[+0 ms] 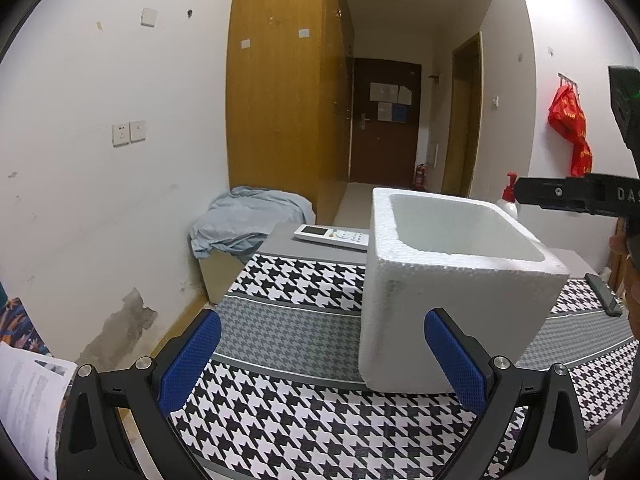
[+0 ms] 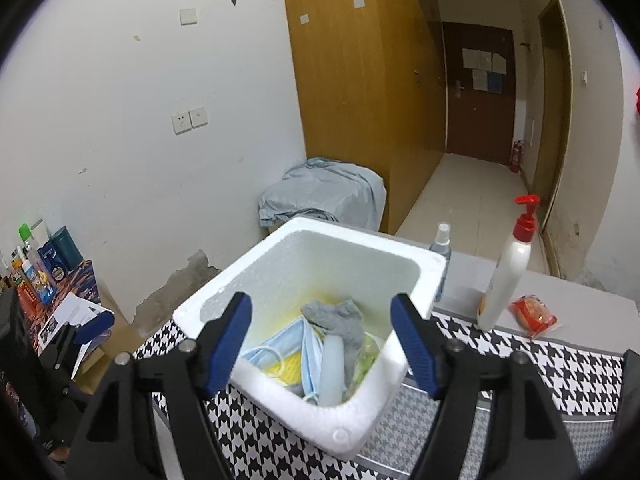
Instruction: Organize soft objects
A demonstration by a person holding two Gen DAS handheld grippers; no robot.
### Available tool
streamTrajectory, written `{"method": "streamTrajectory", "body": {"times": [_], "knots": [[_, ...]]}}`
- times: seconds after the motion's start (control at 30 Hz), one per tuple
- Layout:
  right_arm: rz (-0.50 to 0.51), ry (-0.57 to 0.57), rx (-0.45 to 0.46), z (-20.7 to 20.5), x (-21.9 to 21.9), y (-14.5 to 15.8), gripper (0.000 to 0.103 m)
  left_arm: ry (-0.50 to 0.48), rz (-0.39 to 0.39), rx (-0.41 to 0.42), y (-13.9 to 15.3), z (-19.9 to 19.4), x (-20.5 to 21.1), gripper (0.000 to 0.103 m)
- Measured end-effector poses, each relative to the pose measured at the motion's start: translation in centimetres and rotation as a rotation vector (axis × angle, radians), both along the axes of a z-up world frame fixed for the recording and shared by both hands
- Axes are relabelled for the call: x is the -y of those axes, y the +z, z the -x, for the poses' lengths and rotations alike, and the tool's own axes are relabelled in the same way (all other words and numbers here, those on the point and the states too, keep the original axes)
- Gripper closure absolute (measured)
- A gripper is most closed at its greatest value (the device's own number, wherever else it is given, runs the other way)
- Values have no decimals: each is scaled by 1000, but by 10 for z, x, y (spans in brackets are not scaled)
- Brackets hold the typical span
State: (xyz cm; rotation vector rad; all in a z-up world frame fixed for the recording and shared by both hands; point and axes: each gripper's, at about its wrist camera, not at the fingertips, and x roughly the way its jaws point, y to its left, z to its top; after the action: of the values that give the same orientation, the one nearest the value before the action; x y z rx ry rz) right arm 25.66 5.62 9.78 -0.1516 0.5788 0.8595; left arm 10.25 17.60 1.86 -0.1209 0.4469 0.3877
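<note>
Right tongs (image 2: 320, 340): released, empty, above foam box (image 2: 320, 412) | left tongs (image 1: 322, 360): released, beside box's near-left wall | contents: grey sock (image 2: 340, 320), blue masks (image 2: 280, 348) inside, centre table (image 2: 520, 360) | advice: withdraw upward, clear of rim.

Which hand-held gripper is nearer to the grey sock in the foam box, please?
Right. The right hand-held gripper hangs open directly over the foam box, above the grey sock. The left hand-held gripper sits outside the box, open, beside its wall.
</note>
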Motion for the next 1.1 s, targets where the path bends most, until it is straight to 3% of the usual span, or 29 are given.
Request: {"method": "streamTrajectory", "body": {"times": [0.17,0.2,0.27,0.3,0.63,1.1], "knots": [[-7,-11,15,13,17,-1,25,-24,8,25,6,7,9,1],[-15,-11,20,17,23,0,22,-31,11,30,7,9,11,1],[-25,-12,36,25,28,1,2,-43,11,39,11,13,16,1],[-37,-17,50,30,33,2,0,-46,7,40,12,13,20,1],[-81,-53,91,69,76,9,0,-94,-32,61,26,29,54,1],[-138,-168,221,146,139,2,0,-191,-8,128,38,72,101,1]]}}
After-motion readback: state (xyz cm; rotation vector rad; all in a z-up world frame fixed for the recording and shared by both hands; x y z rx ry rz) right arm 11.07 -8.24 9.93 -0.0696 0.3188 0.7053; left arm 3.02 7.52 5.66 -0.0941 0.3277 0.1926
